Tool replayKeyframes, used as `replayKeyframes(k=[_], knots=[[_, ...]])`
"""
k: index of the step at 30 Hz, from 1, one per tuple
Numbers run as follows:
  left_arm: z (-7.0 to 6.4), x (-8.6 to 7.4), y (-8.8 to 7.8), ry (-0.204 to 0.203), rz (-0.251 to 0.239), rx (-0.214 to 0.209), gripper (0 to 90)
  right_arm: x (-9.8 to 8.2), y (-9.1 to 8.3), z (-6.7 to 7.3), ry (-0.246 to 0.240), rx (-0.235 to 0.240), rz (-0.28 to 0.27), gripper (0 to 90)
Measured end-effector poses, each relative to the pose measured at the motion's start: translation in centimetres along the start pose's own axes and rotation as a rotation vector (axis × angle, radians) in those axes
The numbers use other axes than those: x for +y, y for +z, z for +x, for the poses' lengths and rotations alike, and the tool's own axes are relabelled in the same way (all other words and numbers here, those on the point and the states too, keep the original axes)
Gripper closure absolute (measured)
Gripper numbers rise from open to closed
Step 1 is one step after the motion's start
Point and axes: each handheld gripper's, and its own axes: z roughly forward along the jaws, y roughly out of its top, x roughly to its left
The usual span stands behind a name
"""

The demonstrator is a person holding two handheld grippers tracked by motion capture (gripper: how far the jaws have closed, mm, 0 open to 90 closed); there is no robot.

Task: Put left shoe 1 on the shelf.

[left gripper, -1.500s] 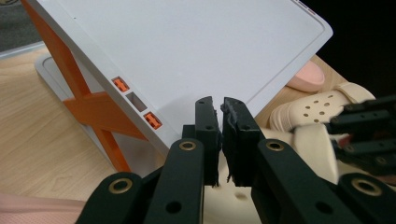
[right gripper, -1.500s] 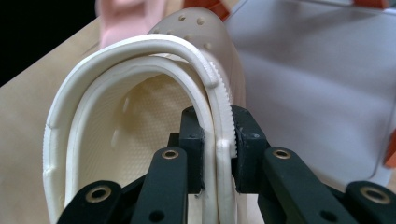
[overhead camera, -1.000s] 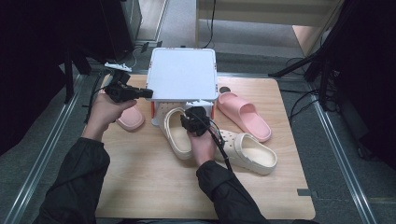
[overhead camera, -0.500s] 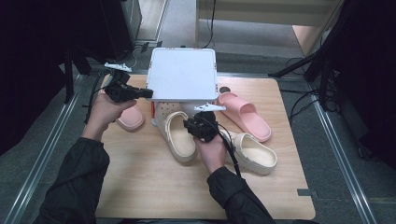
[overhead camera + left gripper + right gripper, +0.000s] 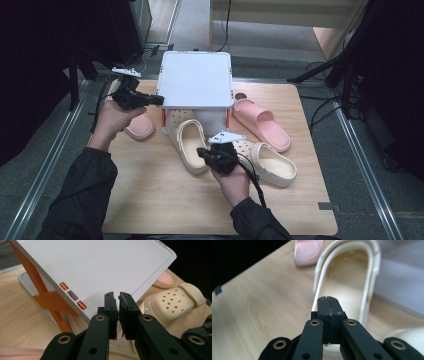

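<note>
Just ahead of my right gripper (image 5: 202, 151) lies the cream clog (image 5: 191, 145), heel end towards me and its toe tucked under the white folding stand (image 5: 196, 80), so the front is hidden in the high view. That gripper's jaws have just been closing and now sit pressed together on nothing, tips over the clog's heel rim (image 5: 342, 300); whether they touch it I cannot tell. A second cream clog (image 5: 267, 162) lies just beside my right hand, partly covered by the gripper body. My left gripper (image 5: 118, 298) hovers by the stand's left edge, jaws nearly together and empty. One pink slide (image 5: 139, 126) is half hidden beneath my left hand; the other pink slide (image 5: 261, 123) lies to the right of the stand on the wooden surface (image 5: 150, 200).
</note>
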Motion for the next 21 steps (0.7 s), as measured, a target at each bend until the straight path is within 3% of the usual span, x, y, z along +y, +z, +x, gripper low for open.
replayKeyframes(k=[3,7,8,13,16,21], knots=[[0.0,0.0,0.0,-0.001,-0.001,0.0,84.3,-1.7,-0.4,0.8,-0.043,0.004,0.025,90.0],[0.0,0.0,0.0,-0.002,-0.002,0.0,84.3,-3.0,-0.5,1.0,-0.046,0.009,0.045,90.0],[0.0,0.0,0.0,-0.001,-0.001,0.0,84.3,-4.1,-0.5,0.8,-0.045,0.007,0.055,90.0],[-0.1,0.0,0.0,-0.004,-0.002,0.001,84.3,-5.0,-0.1,0.7,-0.036,0.006,0.078,90.0],[0.0,-0.1,0.0,-0.004,-0.005,-0.003,84.3,-5.6,0.6,0.7,-0.078,-0.026,0.098,90.0],[0.0,-0.1,0.1,-0.009,-0.005,-0.006,84.4,-5.7,1.7,0.7,-0.06,-0.025,0.102,90.0]])
